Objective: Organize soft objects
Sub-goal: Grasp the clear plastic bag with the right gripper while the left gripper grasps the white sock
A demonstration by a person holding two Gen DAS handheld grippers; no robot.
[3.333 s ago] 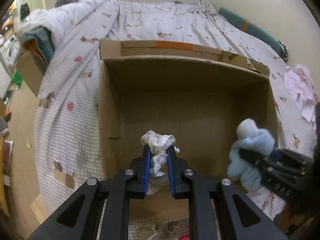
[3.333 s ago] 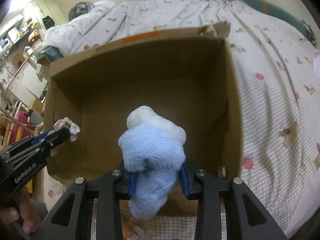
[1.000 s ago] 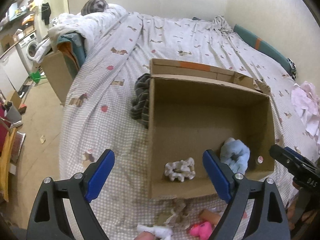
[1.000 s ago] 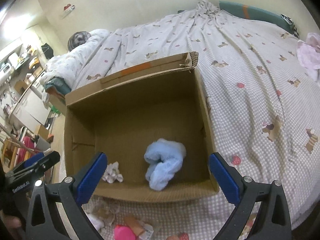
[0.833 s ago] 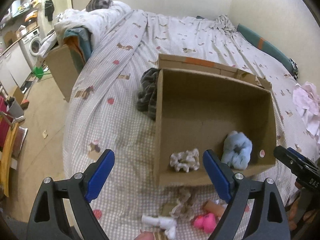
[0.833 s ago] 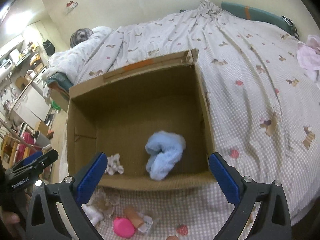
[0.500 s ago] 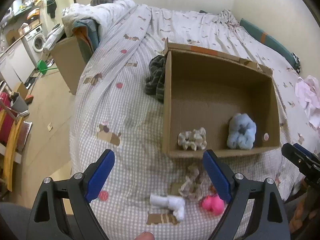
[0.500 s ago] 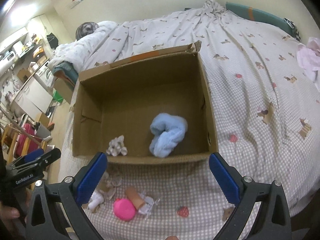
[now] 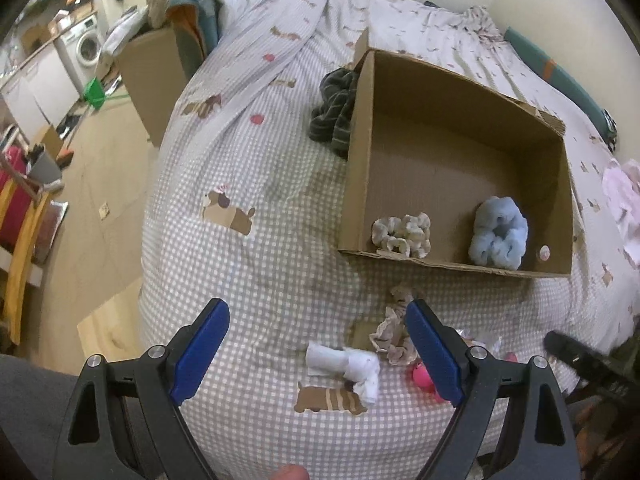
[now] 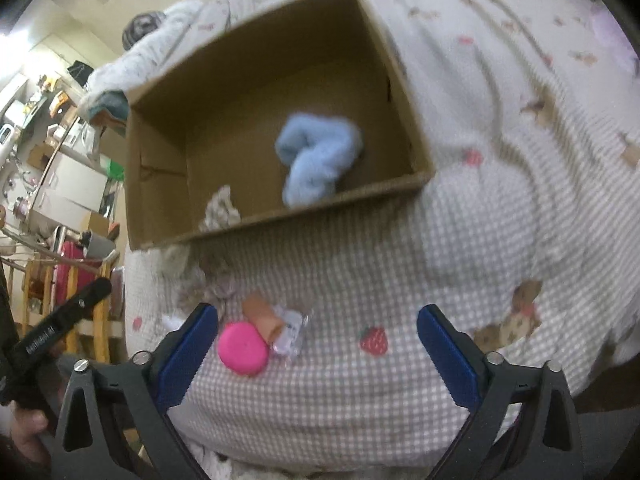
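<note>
A cardboard box lies on the bed and holds a cream scrunchie and a fluffy light-blue scrunchie; both also show in the right wrist view, the blue one and the cream one. In front of the box lie a beige lace scrunchie, a white rolled cloth and a pink round object. My left gripper is open and empty above the bed near the white cloth. My right gripper is open and empty over the pink object.
A dark striped garment lies against the box's left side. A tan tube and a clear wrapper lie by the pink object. Pink cloth lies at the right. The bed edge drops to the floor on the left, by another box.
Both grippers let go of their scrunchies into the box, opened wide and pulled back toward the bed's near edge. The loose items in front of the box came into view.
</note>
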